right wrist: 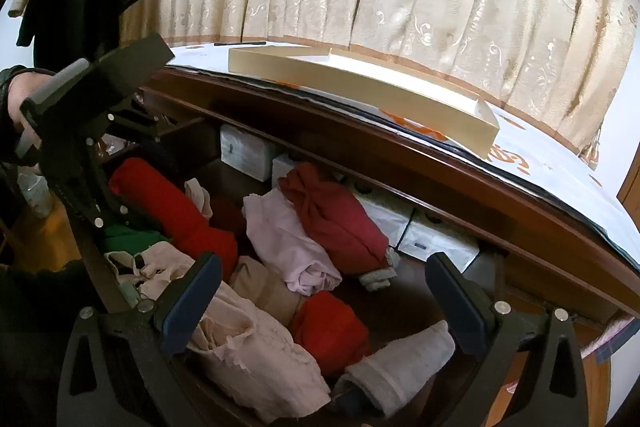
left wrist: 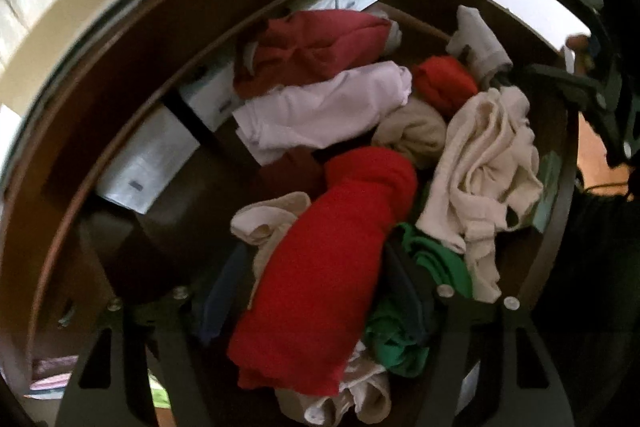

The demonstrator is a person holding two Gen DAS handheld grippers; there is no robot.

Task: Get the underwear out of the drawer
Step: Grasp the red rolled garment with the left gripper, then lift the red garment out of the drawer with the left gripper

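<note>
open wooden drawer (right wrist: 400,303), rolled underwear (right wrist: 176,215), boxes (right wrist: 244,151)

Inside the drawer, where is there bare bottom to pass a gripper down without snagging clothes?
Bare drawer bottom shows right of the pink garment, before the white boxes. Everything left is packed: red roll, cream lace.
</note>
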